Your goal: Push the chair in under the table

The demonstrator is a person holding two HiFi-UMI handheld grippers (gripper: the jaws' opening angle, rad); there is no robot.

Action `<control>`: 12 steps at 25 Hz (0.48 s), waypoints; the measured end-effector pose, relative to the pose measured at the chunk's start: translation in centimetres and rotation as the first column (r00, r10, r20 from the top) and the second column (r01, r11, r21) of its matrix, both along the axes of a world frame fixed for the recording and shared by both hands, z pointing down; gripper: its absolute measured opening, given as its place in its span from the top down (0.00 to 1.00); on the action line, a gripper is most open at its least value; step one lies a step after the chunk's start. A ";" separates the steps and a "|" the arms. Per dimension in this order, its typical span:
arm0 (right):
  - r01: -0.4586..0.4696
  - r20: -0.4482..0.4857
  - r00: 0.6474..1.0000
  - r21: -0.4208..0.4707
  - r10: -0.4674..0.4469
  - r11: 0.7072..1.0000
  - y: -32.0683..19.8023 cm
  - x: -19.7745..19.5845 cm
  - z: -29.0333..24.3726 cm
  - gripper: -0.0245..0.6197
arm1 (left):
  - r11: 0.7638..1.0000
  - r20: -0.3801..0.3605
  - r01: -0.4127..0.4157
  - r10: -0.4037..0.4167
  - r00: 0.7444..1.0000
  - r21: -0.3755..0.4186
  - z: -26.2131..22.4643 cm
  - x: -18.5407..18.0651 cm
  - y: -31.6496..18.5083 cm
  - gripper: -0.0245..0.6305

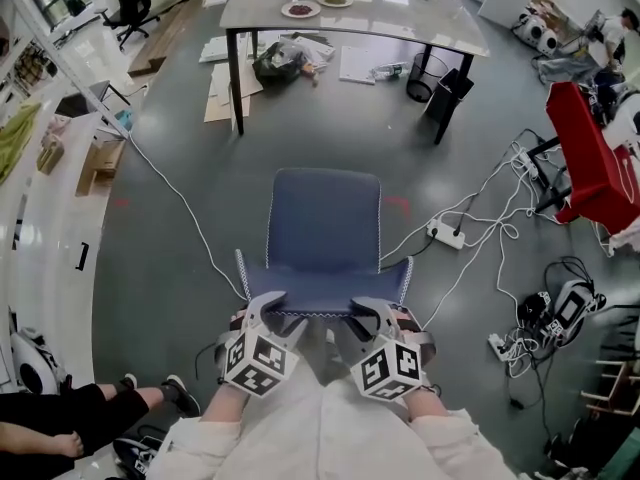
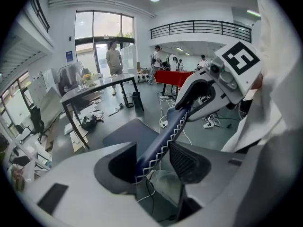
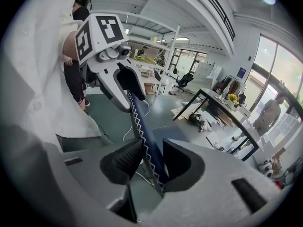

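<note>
A blue chair (image 1: 325, 218) stands on the grey floor, its seat facing the grey table (image 1: 400, 23) farther away. Both grippers are at the top edge of the chair's backrest (image 1: 322, 304), close to me. My left gripper (image 1: 265, 308) (image 2: 154, 162) is open, and the stitched backrest edge (image 2: 165, 136) runs slantwise between its jaws with slack beside the ribbed pad. My right gripper (image 1: 372, 313) (image 3: 151, 162) is shut on the backrest edge (image 3: 144, 131), its ribbed pad pressed against the stitching. Each gripper view shows the other gripper farther along the same edge.
Between chair and table lies bare floor. Under the table sit loose papers, a dark bag (image 1: 280, 63) and a wire bin (image 1: 427, 73). Cables and a power strip (image 1: 445, 233) trail at the right by a red frame (image 1: 590, 158). A person's legs (image 1: 60, 418) show at bottom left.
</note>
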State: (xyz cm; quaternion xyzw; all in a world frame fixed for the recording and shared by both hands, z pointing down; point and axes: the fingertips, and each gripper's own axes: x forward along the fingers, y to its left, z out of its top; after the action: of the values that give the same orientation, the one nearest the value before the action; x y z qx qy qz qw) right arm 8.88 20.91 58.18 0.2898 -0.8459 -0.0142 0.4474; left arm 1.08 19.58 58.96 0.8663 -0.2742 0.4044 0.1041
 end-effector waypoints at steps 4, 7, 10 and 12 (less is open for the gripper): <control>0.002 -0.005 1.000 0.003 -0.002 1.000 -1.9 0.1 0.1 0.77 | 1.000 -0.001 0.011 -0.011 1.000 0.001 0.0 0.1 -1.9 0.62; 0.004 -0.004 1.000 0.019 -0.004 1.000 -3.8 0.3 0.0 0.77 | 1.000 -0.005 0.004 -0.004 1.000 0.008 0.0 0.3 -3.8 0.62; -0.005 -0.005 1.000 0.025 0.006 1.000 -6.0 1.0 -0.1 0.77 | 1.000 -0.009 0.004 -0.004 1.000 0.015 -0.2 0.9 -5.9 0.62; -0.009 -0.005 1.000 0.023 0.009 1.000 -7.6 1.4 0.0 0.77 | 1.000 -0.008 0.006 -0.006 1.000 0.013 -0.1 1.3 -7.3 0.62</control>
State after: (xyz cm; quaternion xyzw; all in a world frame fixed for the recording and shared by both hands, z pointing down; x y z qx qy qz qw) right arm 10.32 13.34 58.13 0.2987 -0.8434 -0.0227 0.4461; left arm 2.42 12.26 58.83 0.8678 -0.2791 0.3987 0.1007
